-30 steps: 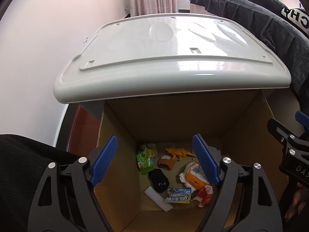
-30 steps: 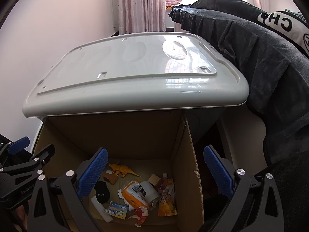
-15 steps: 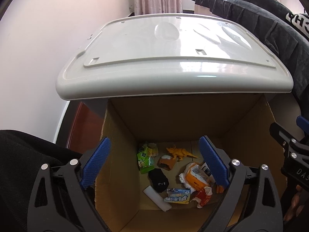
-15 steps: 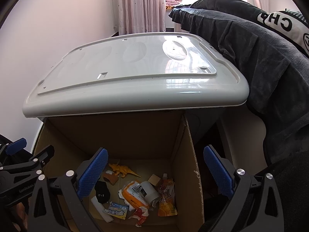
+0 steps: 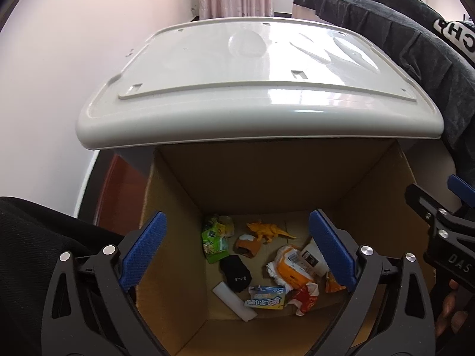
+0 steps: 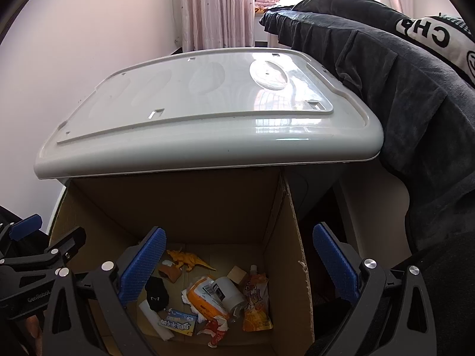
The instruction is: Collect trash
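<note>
Overhead, both grippers agape, empty

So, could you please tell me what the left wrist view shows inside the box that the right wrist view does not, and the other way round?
Only the left wrist view shows the green wrapper at the back left of the box.

Only the right wrist view shows the whole orange pouch and the small tan block behind it.

Both show the toy dinosaur, black cap, blue packet, the grey lid above, and an open, empty tool: left, right.
</note>
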{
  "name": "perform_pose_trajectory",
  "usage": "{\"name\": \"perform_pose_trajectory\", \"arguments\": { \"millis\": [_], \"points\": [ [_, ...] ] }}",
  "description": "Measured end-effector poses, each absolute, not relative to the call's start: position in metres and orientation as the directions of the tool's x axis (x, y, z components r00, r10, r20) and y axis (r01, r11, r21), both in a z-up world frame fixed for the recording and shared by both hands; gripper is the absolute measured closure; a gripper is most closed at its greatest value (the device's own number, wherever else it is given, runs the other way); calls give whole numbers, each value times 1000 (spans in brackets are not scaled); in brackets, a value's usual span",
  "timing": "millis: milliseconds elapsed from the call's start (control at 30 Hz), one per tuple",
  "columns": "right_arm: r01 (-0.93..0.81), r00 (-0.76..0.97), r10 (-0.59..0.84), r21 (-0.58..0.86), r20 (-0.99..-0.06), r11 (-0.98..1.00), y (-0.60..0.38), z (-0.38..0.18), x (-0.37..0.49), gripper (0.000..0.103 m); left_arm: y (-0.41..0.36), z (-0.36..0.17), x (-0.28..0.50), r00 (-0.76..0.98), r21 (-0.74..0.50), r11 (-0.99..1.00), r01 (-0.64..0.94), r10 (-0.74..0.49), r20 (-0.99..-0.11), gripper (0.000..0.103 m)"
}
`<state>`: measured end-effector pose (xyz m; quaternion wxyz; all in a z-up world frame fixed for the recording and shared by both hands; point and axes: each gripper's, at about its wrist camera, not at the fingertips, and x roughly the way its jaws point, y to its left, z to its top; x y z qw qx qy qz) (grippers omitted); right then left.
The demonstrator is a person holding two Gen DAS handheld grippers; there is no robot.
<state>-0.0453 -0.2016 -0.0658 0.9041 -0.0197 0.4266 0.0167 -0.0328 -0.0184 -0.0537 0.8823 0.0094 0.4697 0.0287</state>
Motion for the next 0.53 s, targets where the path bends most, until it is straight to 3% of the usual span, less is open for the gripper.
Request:
{"name": "perform_pose_trajectory", "arguments": {
  "millis": [133, 533],
  "points": [
    [-42, 627, 13, -17, -779, 999, -203, -68, -44, 5, -20, -56, -33, 545, 3, 1000, -21, 14, -838, 9],
    [-11, 638, 5, -2, -770, 1000, -208, -65, -43, 5, -4, -48, -30, 558, -7, 995, -101, 50, -828, 9]
  ]
}}
